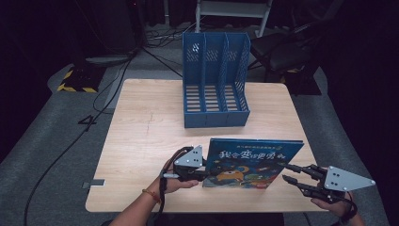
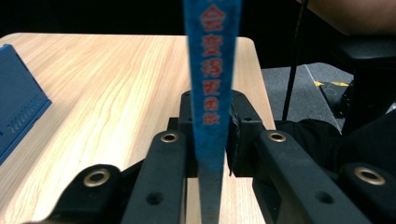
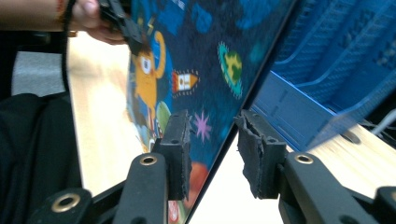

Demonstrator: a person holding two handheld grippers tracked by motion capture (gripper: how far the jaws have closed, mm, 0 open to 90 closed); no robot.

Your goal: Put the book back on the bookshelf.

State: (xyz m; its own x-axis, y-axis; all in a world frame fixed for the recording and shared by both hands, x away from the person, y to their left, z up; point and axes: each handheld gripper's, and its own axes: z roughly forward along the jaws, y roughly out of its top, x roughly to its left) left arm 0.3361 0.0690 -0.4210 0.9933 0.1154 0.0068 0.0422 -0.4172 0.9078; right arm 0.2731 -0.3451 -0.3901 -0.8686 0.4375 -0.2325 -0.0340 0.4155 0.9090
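Blue book (image 1: 254, 162) stands gripped by left tongs (image 1: 203, 170); right tongs (image 1: 292, 174) gape beside it.

book (image 1: 254, 162): dark blue cover, orange cartoon figure, rocket, planets, red and white title; blue spine, red lettering
file rack (image 1: 215, 80): blue, perforated walls
tabletop (image 1: 141, 141): pale wood grain
jaws: black

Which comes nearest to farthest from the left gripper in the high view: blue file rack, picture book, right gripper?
1. Picture book: standing on edge, its spine clamped in the left gripper.
2. Right gripper: at the book's far, right end, fingers apart.
3. Blue file rack: farthest, at the table's back edge beyond the book.
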